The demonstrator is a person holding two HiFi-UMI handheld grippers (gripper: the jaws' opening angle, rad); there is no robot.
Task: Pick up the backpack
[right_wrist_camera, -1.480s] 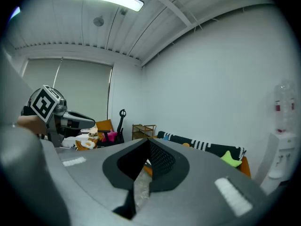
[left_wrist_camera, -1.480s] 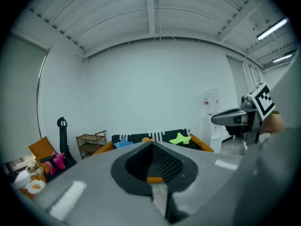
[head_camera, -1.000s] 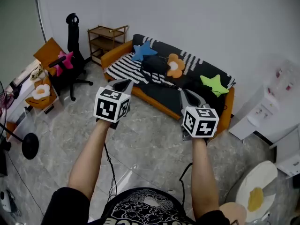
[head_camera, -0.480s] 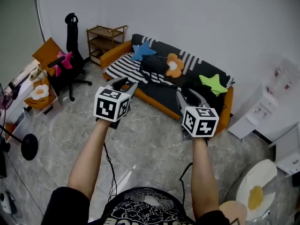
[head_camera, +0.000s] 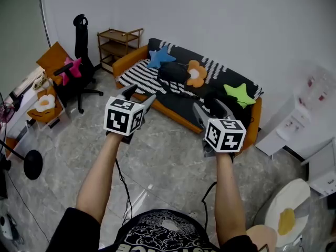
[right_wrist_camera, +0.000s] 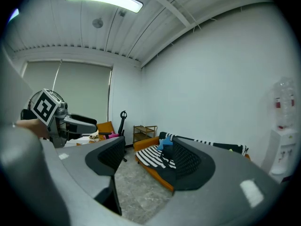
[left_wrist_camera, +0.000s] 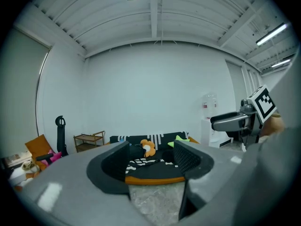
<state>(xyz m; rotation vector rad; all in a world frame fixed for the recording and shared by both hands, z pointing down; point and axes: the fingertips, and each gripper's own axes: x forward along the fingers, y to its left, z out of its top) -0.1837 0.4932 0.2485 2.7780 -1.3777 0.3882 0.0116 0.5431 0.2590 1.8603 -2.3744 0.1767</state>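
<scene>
A black backpack [head_camera: 172, 72] lies on the orange sofa [head_camera: 131, 56], on a striped blanket between a blue star cushion and an orange flower cushion. It shows small in the left gripper view [left_wrist_camera: 134, 150] and in the right gripper view [right_wrist_camera: 168, 153]. Both grippers are held in the air over the floor, well short of the sofa. My left gripper [head_camera: 138, 95] is open and empty, with the sofa framed between its jaws [left_wrist_camera: 151, 159]. My right gripper [head_camera: 209, 109] is open and empty too [right_wrist_camera: 150, 164].
A wooden shelf trolley [head_camera: 119, 42] stands left of the sofa, with a black office chair [head_camera: 79, 83] beside it. A water dispenser [head_camera: 302, 114] is at the right, a round white table [head_camera: 286, 211] at the bottom right. A cable [head_camera: 123, 185] runs across the marble floor.
The jaws of both grippers have spread wider apart. The hands have stayed almost in place.
</scene>
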